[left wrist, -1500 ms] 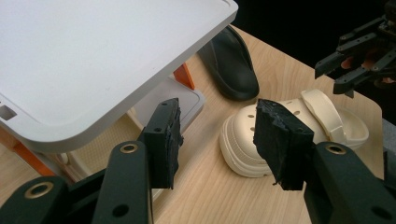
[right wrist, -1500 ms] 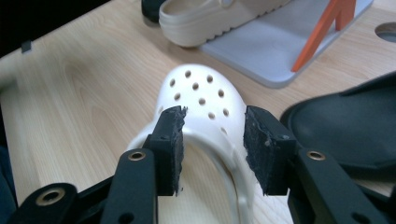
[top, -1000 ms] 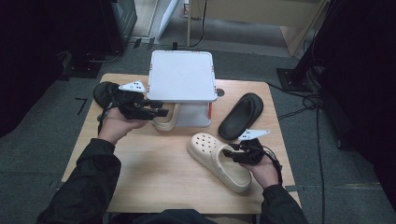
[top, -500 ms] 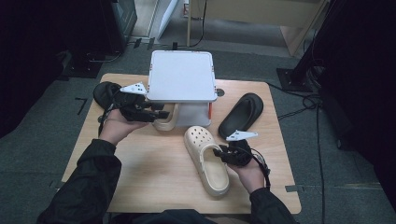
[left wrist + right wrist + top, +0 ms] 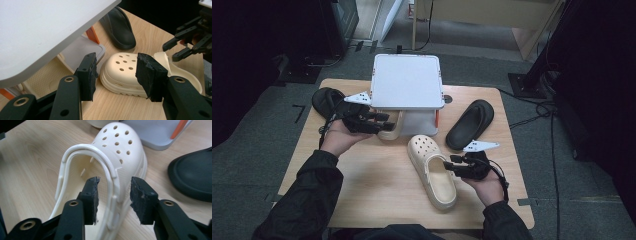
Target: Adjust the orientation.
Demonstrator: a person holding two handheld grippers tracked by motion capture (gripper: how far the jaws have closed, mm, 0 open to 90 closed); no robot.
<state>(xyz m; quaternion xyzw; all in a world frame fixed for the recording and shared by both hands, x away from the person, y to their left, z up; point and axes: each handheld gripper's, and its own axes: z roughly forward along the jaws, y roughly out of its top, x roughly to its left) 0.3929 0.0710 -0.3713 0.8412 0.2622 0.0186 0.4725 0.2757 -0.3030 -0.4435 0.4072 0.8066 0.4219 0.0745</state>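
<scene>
A light wooden counter [image 5: 377, 185] stands on a grey carpeted floor [image 5: 257, 150]. On the counter, toward its far edge, sits a small white rack [image 5: 407, 82] with orange posts, and a cream shoe [image 5: 389, 127] lies on its low shelf. A cream clog [image 5: 432, 170] lies in front of the rack, toe toward it. A black sandal [image 5: 470, 123] lies to the right, another black sandal [image 5: 326, 99] at the far left corner.

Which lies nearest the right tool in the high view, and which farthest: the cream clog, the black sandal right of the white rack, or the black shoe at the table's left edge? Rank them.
From the right tool:
1. Cream clog, at the tool's tips, its side rim between the open jaws.
2. Black sandal, just beyond, right of the white rack.
3. Black shoe, far across, at the left edge.
</scene>
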